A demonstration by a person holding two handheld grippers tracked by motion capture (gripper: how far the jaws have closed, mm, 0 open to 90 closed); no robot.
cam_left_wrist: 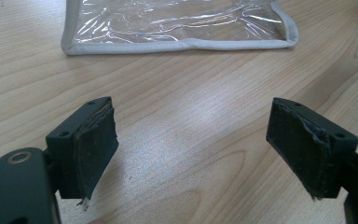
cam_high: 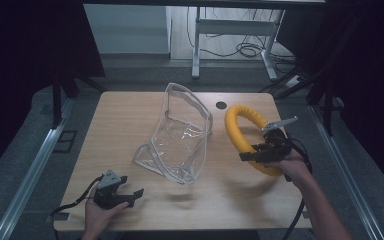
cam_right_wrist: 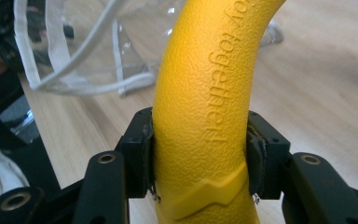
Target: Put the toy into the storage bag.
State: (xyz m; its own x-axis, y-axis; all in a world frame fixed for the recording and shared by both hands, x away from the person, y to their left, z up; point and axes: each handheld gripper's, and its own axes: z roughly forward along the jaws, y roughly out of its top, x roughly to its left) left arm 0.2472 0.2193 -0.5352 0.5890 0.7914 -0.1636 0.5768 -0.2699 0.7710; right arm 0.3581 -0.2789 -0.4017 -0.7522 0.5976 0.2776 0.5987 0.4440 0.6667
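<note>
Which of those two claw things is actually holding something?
The right gripper: its jaws are clamped on the yellow ring. The left gripper sits open near the table's front edge, with bare wood between its jaws.

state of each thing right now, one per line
bag: clear, open, mouth standing up, on the table
ring: yellow, clamped in the right tongs
left tongs: open, holding nothing, low over the table
right tongs: shut on the ring

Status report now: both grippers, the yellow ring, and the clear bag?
Left gripper open, empty, near table edge. Right gripper shut on yellow ring. Clear bag stands open mid-table, between them.
</note>
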